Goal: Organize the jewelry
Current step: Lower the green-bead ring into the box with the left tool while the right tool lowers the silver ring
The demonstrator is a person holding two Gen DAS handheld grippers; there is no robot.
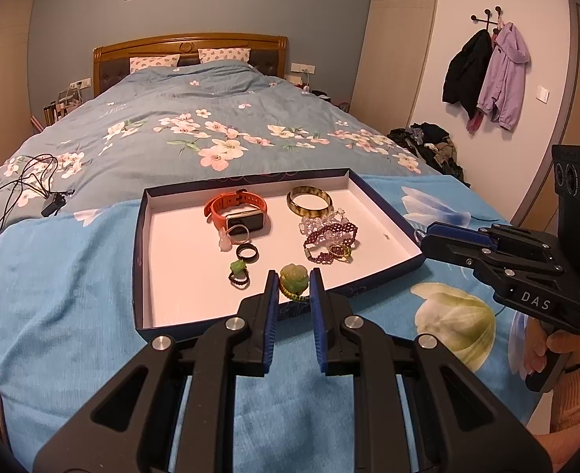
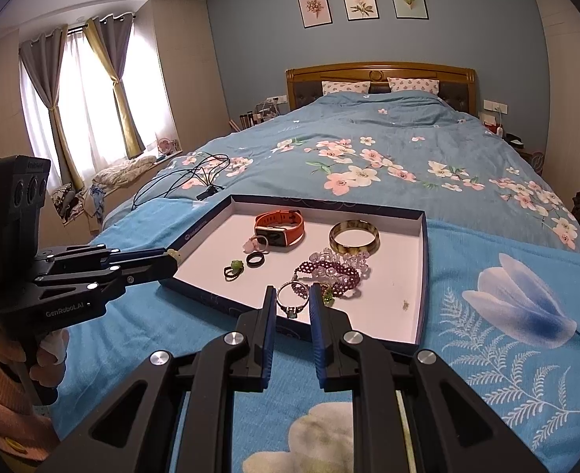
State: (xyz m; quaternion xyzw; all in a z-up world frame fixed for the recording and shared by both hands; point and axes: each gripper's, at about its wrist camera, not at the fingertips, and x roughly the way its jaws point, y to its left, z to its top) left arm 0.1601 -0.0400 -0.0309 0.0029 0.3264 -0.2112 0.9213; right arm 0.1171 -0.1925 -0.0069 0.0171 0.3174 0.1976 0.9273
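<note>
Two rings are held over the near edge of a jewelry tray on the bed.

A green flower ring (image 1: 293,280) is clamped by the left gripper (image 1: 293,287), a silver ring (image 2: 291,300) by the right gripper (image 2: 292,302) (each held between blue pads). In the shallow tray (image 2: 424,276) are seen an orange watch (image 1: 236,209), a bangle (image 1: 309,200) and a purple beaded bracelet (image 1: 329,238).

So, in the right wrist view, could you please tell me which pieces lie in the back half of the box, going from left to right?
Green-stone ring → black ring → orange smartwatch → amber bangle, all inside the box.
</note>
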